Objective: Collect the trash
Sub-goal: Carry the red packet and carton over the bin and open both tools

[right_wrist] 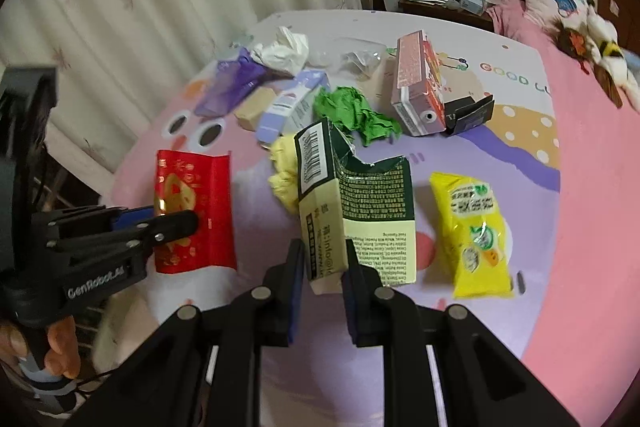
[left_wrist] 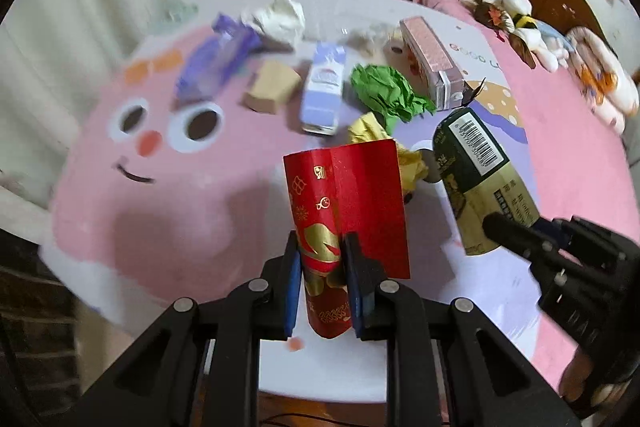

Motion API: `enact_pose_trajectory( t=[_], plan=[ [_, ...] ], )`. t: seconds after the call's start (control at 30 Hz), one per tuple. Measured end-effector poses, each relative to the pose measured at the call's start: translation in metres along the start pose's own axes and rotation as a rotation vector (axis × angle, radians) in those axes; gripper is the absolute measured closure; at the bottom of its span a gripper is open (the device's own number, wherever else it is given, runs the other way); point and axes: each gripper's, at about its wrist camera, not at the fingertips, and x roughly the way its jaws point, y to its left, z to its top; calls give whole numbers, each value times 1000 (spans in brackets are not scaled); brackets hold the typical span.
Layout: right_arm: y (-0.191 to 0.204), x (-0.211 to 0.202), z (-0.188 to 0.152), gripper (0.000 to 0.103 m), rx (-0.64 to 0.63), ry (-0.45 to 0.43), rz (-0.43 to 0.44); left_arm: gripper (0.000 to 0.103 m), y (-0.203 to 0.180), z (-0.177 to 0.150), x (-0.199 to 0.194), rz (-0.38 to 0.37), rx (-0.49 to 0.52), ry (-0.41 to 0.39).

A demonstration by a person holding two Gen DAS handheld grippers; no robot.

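Gripping trash in both hand-held grippers above the pink cartoon bedsheet (right_wrist: 580, 227).
Left hand-held gripper (left_wrist: 322, 263) is pinching a red-and-gold paper packet (left_wrist: 348, 203); right hand-held gripper (right_wrist: 322, 261) is clamping a torn green-and-cream carton (right_wrist: 352, 203), crumpled paper lying behind.

Three crumpled paper wads lie on the bed: one white (right_wrist: 285, 51) at upper centre, one green (right_wrist: 352, 113) mid-frame, one yellow (right_wrist: 285, 171) just below it. There are four cartons: a pale lilac one (right_wrist: 288, 107), a pink one (right_wrist: 418, 87), a small tan one (right_wrist: 253, 107) and a torn green-and-cream one (right_wrist: 352, 203), plus one small black box (right_wrist: 468, 115). One red foil packet (right_wrist: 196, 211), one yellow snack bag (right_wrist: 476, 231), one purple plastic wrapper (right_wrist: 232, 83).
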Motion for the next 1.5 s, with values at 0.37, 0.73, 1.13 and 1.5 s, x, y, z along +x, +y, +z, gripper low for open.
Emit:
enact_pose_trajectory(
  t=[0.37,0.73,1.13,1.5],
  plan=[
    [78,-31,-37,86,53,-41,38,85,89,-59,-71,2,57,-61],
    [187,-23,-111,86,129,-3,13,85,168,-121,-105,-47,176,-76],
    [229,49,-203,86,312,114,10,84,201,-206,-53,-96,317,98],
    [197,139,-260,85,489,236,-24,82,183,-270,68,-132,343,266]
  ],
)
